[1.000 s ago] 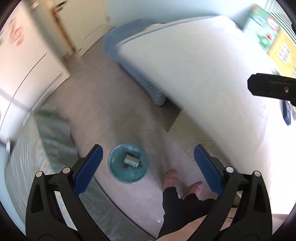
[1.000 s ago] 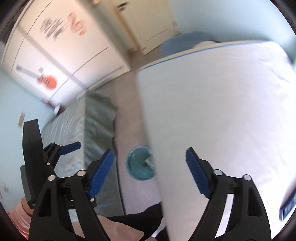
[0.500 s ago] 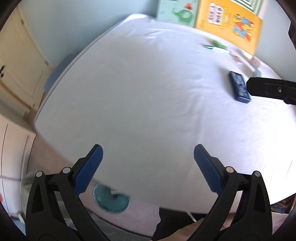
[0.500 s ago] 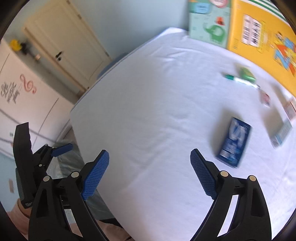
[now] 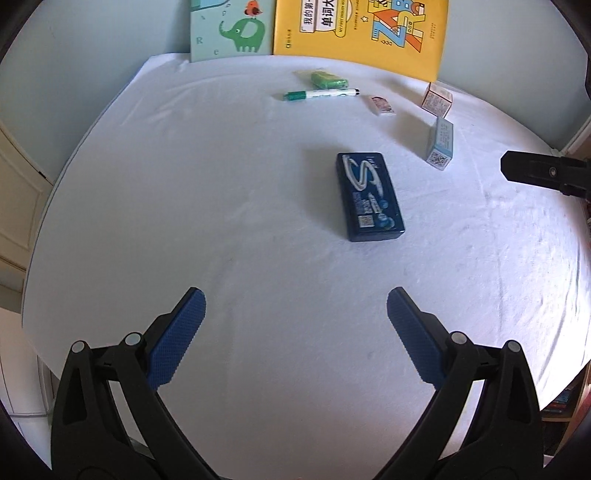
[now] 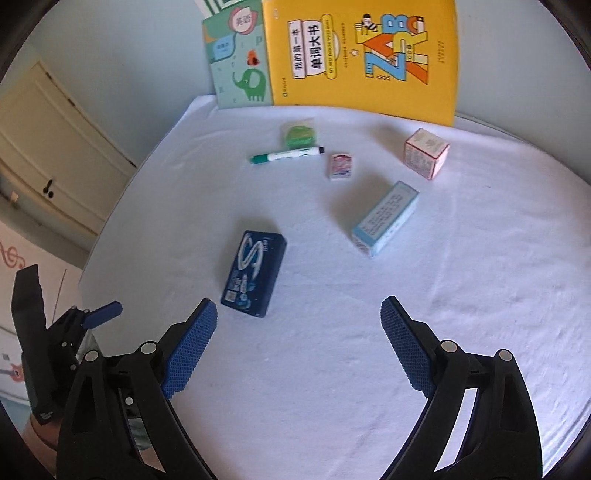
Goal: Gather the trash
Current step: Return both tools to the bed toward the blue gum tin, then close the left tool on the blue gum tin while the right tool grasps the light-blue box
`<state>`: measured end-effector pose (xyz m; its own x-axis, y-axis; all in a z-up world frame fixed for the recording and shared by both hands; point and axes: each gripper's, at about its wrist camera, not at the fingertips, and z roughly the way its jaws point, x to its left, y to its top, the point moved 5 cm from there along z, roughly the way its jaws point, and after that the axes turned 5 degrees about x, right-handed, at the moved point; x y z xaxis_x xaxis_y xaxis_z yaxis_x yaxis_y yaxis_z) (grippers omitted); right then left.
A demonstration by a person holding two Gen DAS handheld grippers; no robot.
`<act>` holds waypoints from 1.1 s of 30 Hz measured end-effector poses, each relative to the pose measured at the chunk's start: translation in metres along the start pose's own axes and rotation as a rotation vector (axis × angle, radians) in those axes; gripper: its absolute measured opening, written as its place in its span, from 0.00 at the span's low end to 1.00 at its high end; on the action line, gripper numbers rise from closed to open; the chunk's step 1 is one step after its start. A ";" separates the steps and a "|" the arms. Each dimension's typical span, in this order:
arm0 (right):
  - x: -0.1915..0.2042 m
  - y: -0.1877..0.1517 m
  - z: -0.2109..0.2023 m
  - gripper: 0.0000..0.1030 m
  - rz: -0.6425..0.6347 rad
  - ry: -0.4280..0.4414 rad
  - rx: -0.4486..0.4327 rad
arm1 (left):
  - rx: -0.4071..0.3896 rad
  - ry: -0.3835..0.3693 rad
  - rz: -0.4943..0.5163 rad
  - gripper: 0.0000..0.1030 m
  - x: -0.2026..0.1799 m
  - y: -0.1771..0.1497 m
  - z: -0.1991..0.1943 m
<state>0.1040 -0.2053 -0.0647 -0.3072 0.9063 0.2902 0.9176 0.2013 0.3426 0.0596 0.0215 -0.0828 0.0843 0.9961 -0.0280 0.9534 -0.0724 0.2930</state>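
A dark blue box (image 5: pixel 369 197) (image 6: pixel 255 273) lies on the white-covered table (image 5: pixel 221 221) (image 6: pixel 461 295). Further back are a light blue carton (image 5: pixel 440 143) (image 6: pixel 385 218), a pink cube box (image 5: pixel 436 98) (image 6: pixel 426 153), a small pink packet (image 5: pixel 382 105) (image 6: pixel 341 166), a green marker (image 5: pixel 320 94) (image 6: pixel 287 155) and a green wrapped item (image 5: pixel 328 78) (image 6: pixel 299 133). My left gripper (image 5: pixel 295 332) is open and empty, above the near table. My right gripper (image 6: pixel 298 343) is open and empty, just short of the dark blue box.
A yellow book (image 5: pixel 360 31) (image 6: pixel 364 55) and a green elephant book (image 5: pixel 232 27) (image 6: pixel 240 70) lean against the back wall. A cream door (image 6: pixel 48 155) stands at left. The right gripper's body (image 5: pixel 546 173) shows at the left view's right edge.
Both cameras swung up from the floor and the teal bin to the table top. The trash items have come into full view, closer than half a second ago. Both grippers stayed open.
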 end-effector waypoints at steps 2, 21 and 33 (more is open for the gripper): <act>-0.014 0.003 -0.001 0.87 0.012 -0.007 0.005 | 0.007 -0.008 0.015 0.94 -0.012 0.009 0.006; -0.065 0.040 0.044 0.87 0.065 -0.003 0.058 | 0.079 -0.006 0.056 0.94 -0.055 0.071 0.057; -0.076 0.062 0.080 0.87 0.095 -0.005 0.116 | 0.120 -0.050 0.060 0.93 -0.057 0.088 0.086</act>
<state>0.2050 -0.2319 -0.1372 -0.2167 0.9251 0.3117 0.9655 0.1559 0.2085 0.1632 -0.0461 -0.1374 0.1535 0.9862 -0.0621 0.9738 -0.1403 0.1789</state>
